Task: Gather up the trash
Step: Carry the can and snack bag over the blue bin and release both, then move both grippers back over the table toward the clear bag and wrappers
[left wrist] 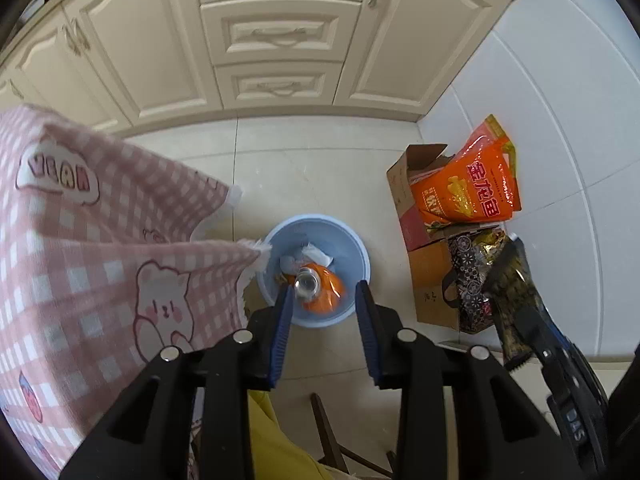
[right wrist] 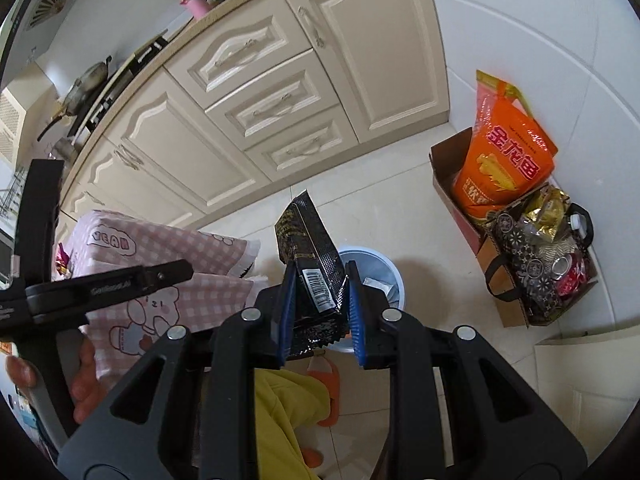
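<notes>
Hanging over the blue bin (left wrist: 316,276) on the tiled floor, the left gripper (left wrist: 323,292) has its jaws apart with nothing between them; an orange can (left wrist: 318,286) lies below inside the bin among white scraps. Beside it, the right gripper (right wrist: 320,300) is clamped on a black snack wrapper (right wrist: 310,264), held above the bin's rim (right wrist: 394,276). A pink checked cloth (left wrist: 100,248) drapes to the left
</notes>
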